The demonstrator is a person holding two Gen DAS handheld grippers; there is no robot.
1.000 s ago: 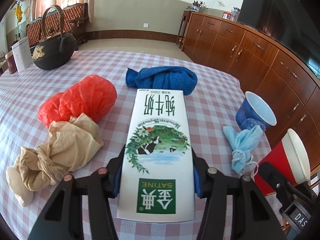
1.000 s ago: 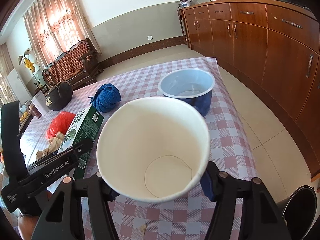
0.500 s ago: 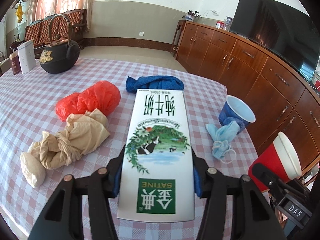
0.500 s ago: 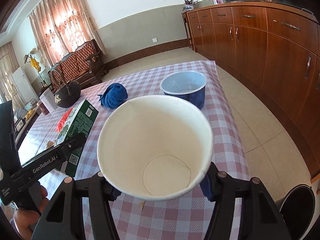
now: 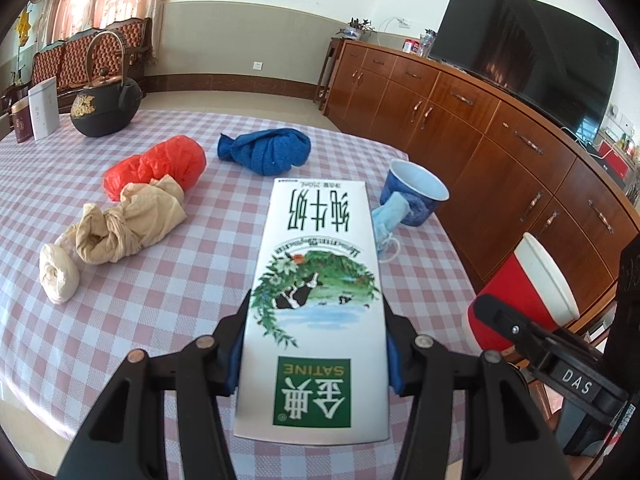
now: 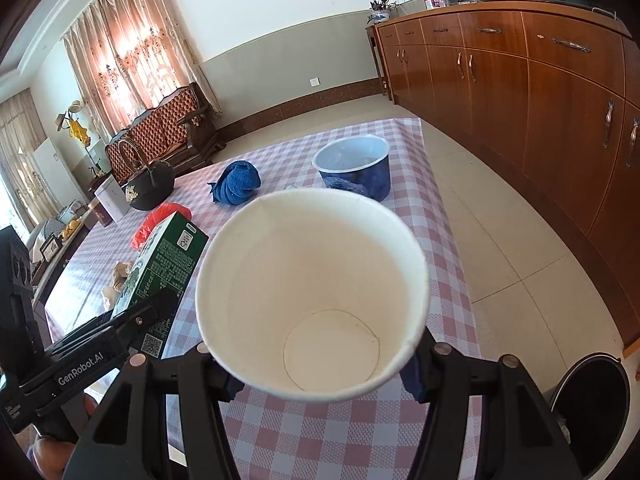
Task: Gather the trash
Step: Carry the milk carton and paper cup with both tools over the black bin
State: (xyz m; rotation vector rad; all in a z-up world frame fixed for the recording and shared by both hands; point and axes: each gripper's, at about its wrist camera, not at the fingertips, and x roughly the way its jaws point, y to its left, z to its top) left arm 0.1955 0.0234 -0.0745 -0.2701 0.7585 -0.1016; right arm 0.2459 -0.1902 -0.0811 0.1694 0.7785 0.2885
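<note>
Gripping a milk carton (image 5: 316, 304) between its blue pads, the left tool (image 5: 314, 356) holds it flat and lengthwise above the checked bench (image 5: 168, 292), the print upside down to the camera. On the bench beyond lie a beige bag (image 5: 124, 228) knotted into a bundle, a red bag (image 5: 160, 164) touching it on the far side, and a rolled blue towel (image 5: 268, 150) farther back. A blue cup (image 5: 416, 196) stands near the bench's right edge with a crumpled face mask (image 5: 386, 220) lying against its near side. A black kettle (image 5: 106, 106) sits at the far left corner, beside a white box (image 5: 44, 108) and a dark tin (image 5: 22, 120).

The right tool (image 6: 320, 364) is clamped on a paper cup (image 6: 312, 292), red outside as the left view shows (image 5: 520, 296), white inside, its open mouth tipped toward the camera. The cup looks empty. It hangs over the bench's near right part, level with the carton (image 6: 168, 264), which the right view shows just to its left. A dark bin (image 6: 592, 408) stands on the tiled floor (image 6: 500, 240) at lower right, off the bench edge. Wooden cabinets (image 6: 540, 92) line the right wall, with a television (image 5: 524, 48) on top.
</note>
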